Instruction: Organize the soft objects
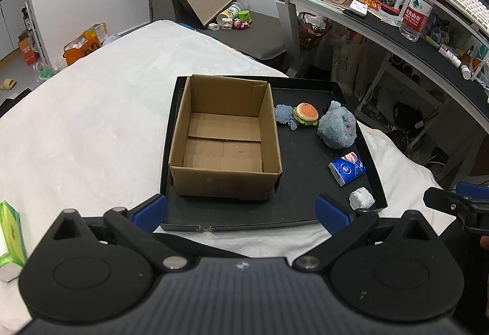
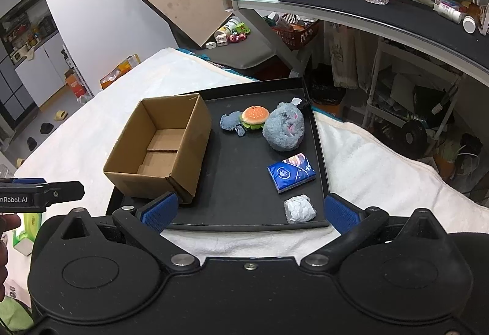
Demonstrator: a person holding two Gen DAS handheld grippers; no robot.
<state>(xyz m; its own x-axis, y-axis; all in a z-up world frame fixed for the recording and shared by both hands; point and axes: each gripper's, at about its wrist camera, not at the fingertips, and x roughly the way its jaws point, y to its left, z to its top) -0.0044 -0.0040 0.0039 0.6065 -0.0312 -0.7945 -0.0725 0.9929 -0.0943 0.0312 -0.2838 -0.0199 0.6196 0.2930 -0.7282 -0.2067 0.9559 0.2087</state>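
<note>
Left tool [image 1: 241,209] and right tool [image 2: 249,211]: both spread wide, nothing between the pads, both hovering at the near edge of the black tray [image 2: 244,212]. Cardboard box [image 1: 224,139] stands on the tray's left side (inside bare). To its right: small grey plush [image 2: 230,121], burger plush [image 2: 255,118], round grey plush [image 2: 282,130], blue tissue pack [image 2: 291,172], white crumpled wad [image 2: 299,208]. Tray lies on a white bed [image 1: 91,121].

Matt card, fuzzy plush and shiny wrappers on show.
The cardboard box [image 1: 224,139] is showing plain matt brown card, sitting in a smooth black tray [image 1: 305,209] that is looking scuffed. The grey plush [image 2: 282,128] is looking shaggy, the burger toy [image 2: 254,116] softly smooth, the tissue pack [image 2: 291,172] is gleaming in glossy blue plastic, the paper ball [image 2: 299,208] is crinkling white.
</note>
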